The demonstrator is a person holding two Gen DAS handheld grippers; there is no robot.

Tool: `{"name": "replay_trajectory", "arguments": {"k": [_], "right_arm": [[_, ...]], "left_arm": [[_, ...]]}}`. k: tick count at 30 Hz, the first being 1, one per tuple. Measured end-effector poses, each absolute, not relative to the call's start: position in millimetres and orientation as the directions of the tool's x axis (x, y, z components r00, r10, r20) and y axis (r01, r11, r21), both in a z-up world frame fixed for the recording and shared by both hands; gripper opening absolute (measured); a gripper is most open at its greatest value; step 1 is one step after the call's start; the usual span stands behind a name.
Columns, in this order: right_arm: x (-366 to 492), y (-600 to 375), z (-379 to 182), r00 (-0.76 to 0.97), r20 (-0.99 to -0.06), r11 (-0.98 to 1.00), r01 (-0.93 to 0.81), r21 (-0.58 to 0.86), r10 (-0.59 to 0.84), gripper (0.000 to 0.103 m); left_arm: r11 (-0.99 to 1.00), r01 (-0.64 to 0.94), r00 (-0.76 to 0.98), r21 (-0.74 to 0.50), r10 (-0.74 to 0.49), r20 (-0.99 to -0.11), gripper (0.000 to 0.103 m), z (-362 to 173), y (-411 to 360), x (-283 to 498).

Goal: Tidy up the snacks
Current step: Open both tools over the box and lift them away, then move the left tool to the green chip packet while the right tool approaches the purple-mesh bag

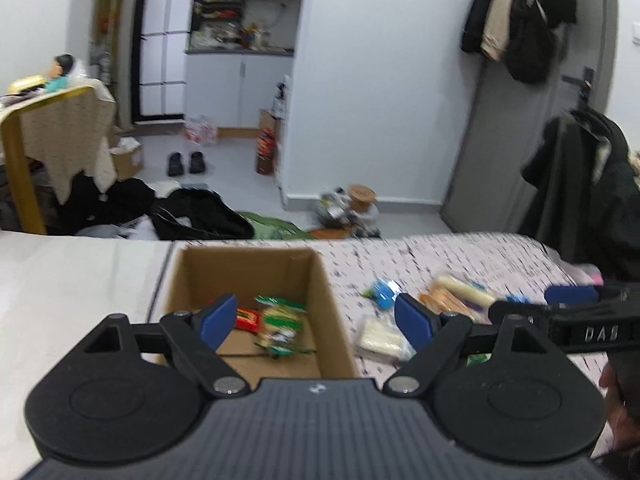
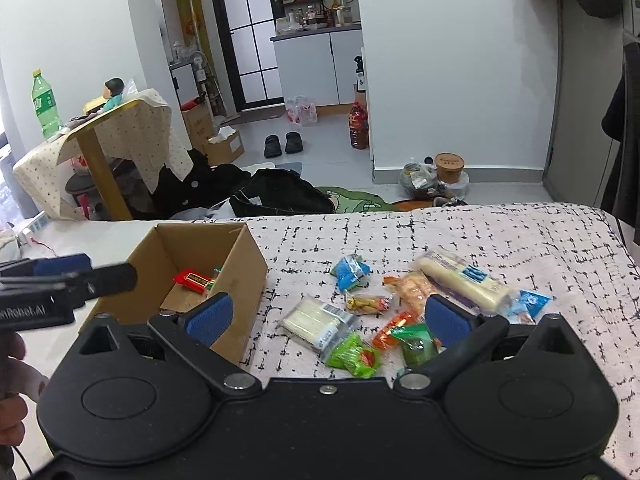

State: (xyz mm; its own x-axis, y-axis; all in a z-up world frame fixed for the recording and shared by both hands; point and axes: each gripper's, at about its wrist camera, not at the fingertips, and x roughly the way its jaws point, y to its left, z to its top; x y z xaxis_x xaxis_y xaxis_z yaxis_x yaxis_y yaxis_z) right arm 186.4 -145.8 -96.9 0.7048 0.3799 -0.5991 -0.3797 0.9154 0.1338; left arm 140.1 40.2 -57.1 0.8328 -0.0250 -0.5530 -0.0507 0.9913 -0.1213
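Note:
An open cardboard box (image 1: 320,280) (image 2: 244,264) stands on the patterned cloth. It holds a red packet (image 1: 247,319) (image 2: 193,280) and a green-and-yellow packet (image 1: 280,322). My left gripper (image 1: 316,320) is open and empty above the box. My right gripper (image 2: 328,316) is open and empty above loose snacks: a white packet (image 2: 316,322), a green packet (image 2: 354,356), a blue packet (image 2: 351,271), an orange packet (image 2: 394,328) and a long cream roll (image 2: 460,280).
The cloth-covered surface (image 2: 480,232) ends at a far edge, with clothes and a bag on the floor beyond. A small table with a green bottle (image 2: 45,104) stands at the far left. Coats hang at the right (image 1: 592,184).

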Motion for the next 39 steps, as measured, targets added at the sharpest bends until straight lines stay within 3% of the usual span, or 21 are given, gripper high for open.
{"name": "replay_trajectory", "arguments": {"k": [5, 8, 28, 39], "right_arm": [[180.5, -159.4, -95.8, 0.707, -0.602, 0.92, -0.367, 0.137, 0.372, 0.103], [177.5, -169.2, -98.2, 0.701, -0.612, 0.923, -0.357, 0.144, 0.367, 0.103], [170.1, -221.6, -108.0, 0.694, -0.668, 0.96, -0.245, 0.132, 0.269, 0.103], [180.6, -231.5, -118.8, 0.677, -0.683, 0.96, -0.228, 0.161, 0.275, 0.103]], "left_arm": [[0.987, 0.005, 0.791, -0.16, -0.101, -0.603, 0.098, -63.1, 33.2, 144.8], [0.993, 0.011, 0.781, -0.117, -0.082, -0.619, 0.103, -66.1, 23.2, 144.5], [0.968, 0.232, 0.713, -0.096, -0.236, -0.66, 0.103, -78.2, -31.5, 180.3], [0.964, 0.233, 0.665, -0.124, -0.251, -0.703, 0.096, -96.7, -52.1, 215.2]]}}
